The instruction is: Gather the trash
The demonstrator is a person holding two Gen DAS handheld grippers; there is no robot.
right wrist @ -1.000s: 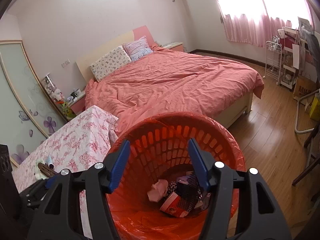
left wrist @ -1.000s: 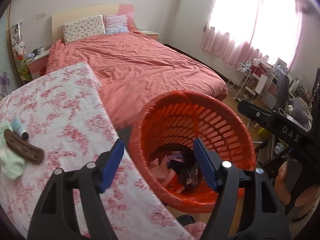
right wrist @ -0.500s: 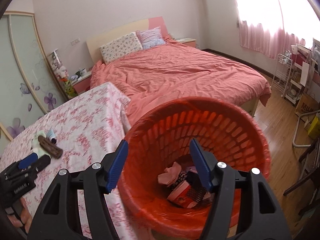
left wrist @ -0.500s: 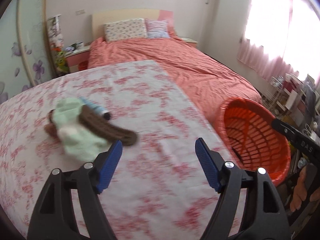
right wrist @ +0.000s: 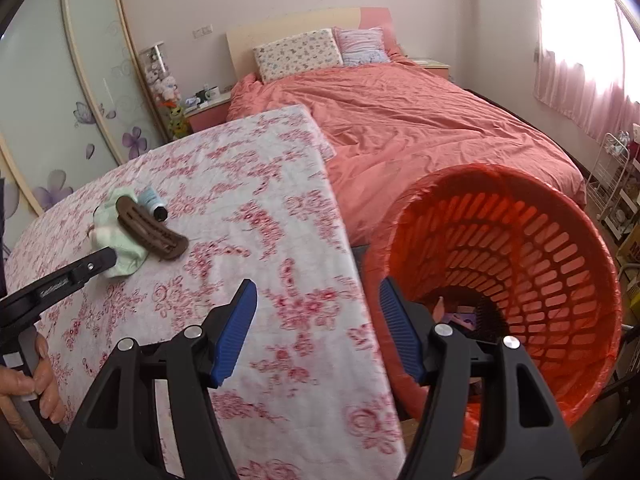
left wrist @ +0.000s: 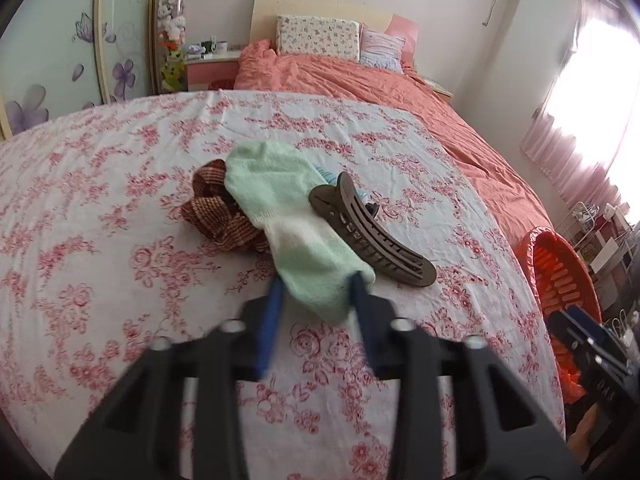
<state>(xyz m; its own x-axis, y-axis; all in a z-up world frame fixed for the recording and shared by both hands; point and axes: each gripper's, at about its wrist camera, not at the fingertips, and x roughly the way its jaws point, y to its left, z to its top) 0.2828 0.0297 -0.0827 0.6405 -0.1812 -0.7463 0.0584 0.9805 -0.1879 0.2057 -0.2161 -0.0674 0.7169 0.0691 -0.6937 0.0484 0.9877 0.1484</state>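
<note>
floral tablecloth (left wrist: 120, 240) bears a soft, light green sock (left wrist: 288, 216); pinching its near end looks easiest. left gripper (left wrist: 316, 292) jaws are closing around that end, while the right gripper (right wrist: 316, 332) hangs open and empty.

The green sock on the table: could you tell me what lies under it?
Under the green sock lie a brown woven cloth and a blue tube; their covered parts stay hidden.

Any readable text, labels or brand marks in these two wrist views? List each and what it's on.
"DAS", dim and partly readable, on the right hand-held gripper body in the left wrist view.
White lettering on the left hand-held gripper arm: too blurred to read.
Printing on the brown carton at the right edge: cut off, unreadable.
</note>
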